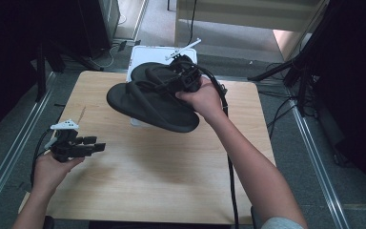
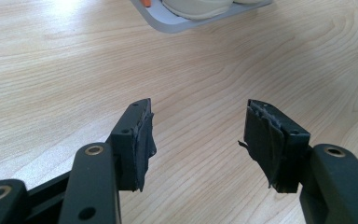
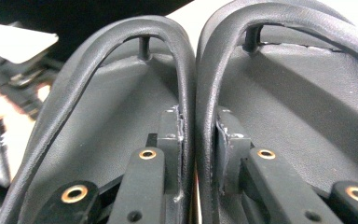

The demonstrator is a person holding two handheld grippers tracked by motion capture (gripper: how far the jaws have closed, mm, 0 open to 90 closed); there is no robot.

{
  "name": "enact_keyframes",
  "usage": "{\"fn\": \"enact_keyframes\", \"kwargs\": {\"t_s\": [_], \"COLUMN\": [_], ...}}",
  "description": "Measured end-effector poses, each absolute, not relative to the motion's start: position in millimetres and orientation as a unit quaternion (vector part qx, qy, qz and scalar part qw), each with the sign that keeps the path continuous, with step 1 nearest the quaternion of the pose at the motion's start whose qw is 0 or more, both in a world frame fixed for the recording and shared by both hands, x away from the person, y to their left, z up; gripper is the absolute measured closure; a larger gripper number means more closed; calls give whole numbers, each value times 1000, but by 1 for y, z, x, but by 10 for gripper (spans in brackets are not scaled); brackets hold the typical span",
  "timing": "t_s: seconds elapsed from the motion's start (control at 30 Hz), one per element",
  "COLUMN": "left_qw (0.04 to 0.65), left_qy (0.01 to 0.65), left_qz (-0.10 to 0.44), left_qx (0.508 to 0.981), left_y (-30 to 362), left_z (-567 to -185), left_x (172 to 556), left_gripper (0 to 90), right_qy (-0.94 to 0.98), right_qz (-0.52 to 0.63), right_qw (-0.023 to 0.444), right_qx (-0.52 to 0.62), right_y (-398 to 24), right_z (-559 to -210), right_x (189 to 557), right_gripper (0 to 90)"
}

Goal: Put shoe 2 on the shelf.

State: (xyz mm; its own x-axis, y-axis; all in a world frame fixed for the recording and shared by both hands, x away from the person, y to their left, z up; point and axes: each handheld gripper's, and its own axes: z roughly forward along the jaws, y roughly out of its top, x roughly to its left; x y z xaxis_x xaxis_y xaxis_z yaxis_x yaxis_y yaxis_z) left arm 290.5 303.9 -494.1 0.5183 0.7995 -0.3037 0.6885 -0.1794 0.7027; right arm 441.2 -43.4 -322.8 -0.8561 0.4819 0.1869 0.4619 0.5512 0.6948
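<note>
Two black flip-flops [image 1: 147, 98] hang in the right gripper [image 1: 183, 76], lifted clear of the table [image 1: 171, 181] at its far middle. In the right gripper view the jaws pinch two neighbouring straps [image 3: 192, 93] together, one strap from each flip-flop, pads pressed on from both sides, nearly closed. Both soles [image 3: 116, 116] sit side by side in that view, toe posts up top. High view: right hand [image 1: 205, 100] wraps the gripper body, forearm comes in from bottom right, cable [image 1: 231, 181] trails down along the arm. Flip-flops are stacked slightly offset, soles tilted, toes pointing toward the table's left, casting a shadow on the wood below.

Left gripper [image 1: 93, 145] is near the table's left edge, held low in the left hand [image 1: 52, 169], grey plate [image 1: 66, 126] on top. Jaws spread wide, nothing between them; left gripper view shows bare wood grain between the two fingers [image 2: 137, 140], pad rubber worn and frayed. It points across the table toward the right, well apart from the flip-flops.

White tray [image 1: 140, 55] sits at the far edge, partly under the flip-flops. In the left gripper view the tray's grey rim [image 2: 168, 23] is at top, with a pale shoe [image 2: 196, 7] inside and a small orange bit [image 2: 146, 2] beside it. Beyond the table: grey floor, dark stands and loose cables on both sides.
</note>
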Motion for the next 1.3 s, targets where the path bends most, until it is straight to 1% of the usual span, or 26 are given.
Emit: {"fn": "enact_keyframes", "kwargs": {"t_s": [0.2, 0.37, 0.77, 0.97, 1.3], "left_qw": [414, 413, 414, 414, 412], "left_qy": [482, 479, 474, 471, 466], "left_qz": [63, 62, 58, 57, 56], "left_qx": [770, 772, 775, 777, 781], "left_y": [301, 299, 296, 295, 293], "left_z": [-495, -495, -495, -496, -495], "left_x": [292, 293, 295, 297, 297], "left_gripper": [427, 427, 427, 427, 427], "right_qy": [865, 838, 775, 728, 674], "right_qz": [373, 380, 365, 369, 370], "right_qw": [58, 70, 135, 142, 176], "right_qx": [330, 385, 498, 559, 615], "right_y": [-40, -38, -16, -6, 10], "right_z": [-326, -329, -332, -334, -339], "right_x": [462, 477, 500, 510, 519], "right_gripper": [763, 763, 763, 763, 762]}}
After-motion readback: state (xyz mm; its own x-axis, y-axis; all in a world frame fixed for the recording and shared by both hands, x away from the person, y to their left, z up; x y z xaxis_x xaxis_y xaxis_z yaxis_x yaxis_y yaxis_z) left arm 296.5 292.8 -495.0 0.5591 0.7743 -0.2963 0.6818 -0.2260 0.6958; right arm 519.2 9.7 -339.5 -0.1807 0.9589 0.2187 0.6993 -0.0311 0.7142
